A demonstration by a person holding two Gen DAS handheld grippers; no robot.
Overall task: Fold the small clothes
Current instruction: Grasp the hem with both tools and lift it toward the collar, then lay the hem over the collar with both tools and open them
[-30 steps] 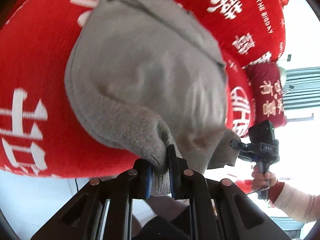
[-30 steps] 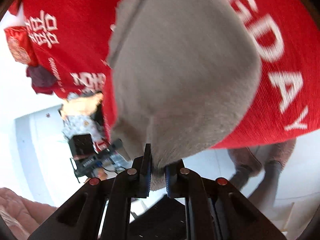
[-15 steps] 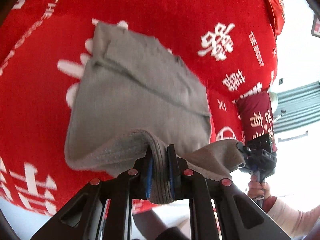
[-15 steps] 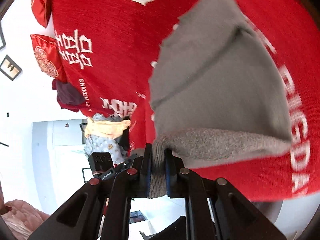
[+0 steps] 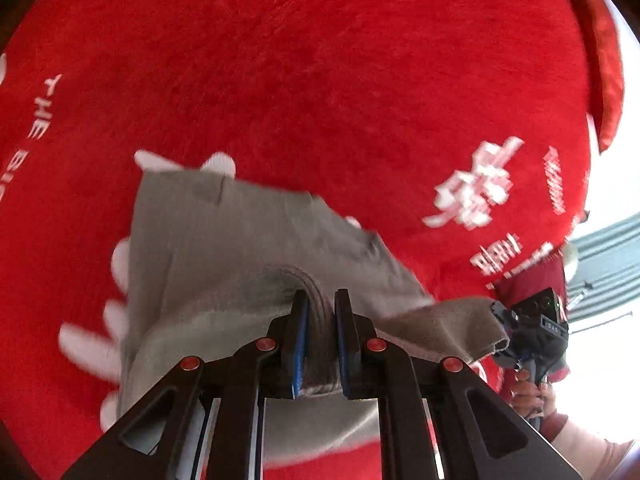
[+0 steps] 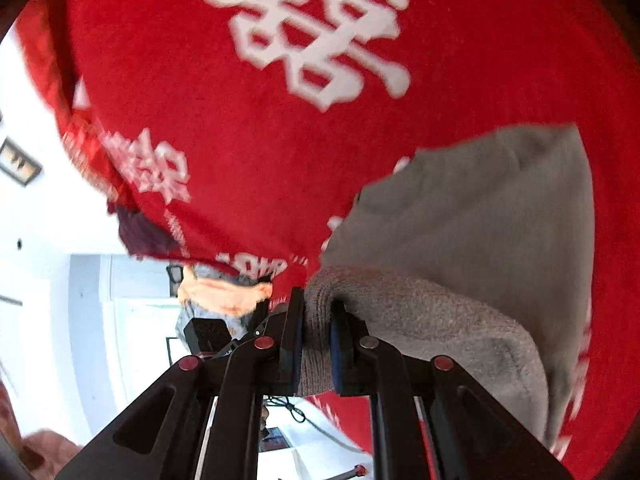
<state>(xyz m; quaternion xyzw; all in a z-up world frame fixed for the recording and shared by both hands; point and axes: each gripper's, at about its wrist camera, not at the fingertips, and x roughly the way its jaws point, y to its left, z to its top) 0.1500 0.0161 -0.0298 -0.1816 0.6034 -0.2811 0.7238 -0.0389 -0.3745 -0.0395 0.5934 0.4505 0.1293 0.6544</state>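
Both near corners of the grey garment point(image 5: 240, 248) now carried well forward over its far part, compared with a second ago, when the cloth filled most of each view and hung close to the lens. More red blanket point(image 5: 320, 80) bared beyond it now, far edge of the garment flat on that blanket. Left gripper point(image 5: 320, 336) clamped on a bunched fold of grey knit; right gripper point(image 6: 316, 340) likewise clenched on its own thick corner, cloth wedged between the pads. Seen from the left wrist, right gripper out at the far corner of the lifted edge, a hand point(image 5: 532, 396) under it. Lifted edge stretched between the two. Probably a fold in half under way, near edge travelling toward the far edge; motion blur at the hem, so exact overlap hard to judge. Not yet laid down or let go.
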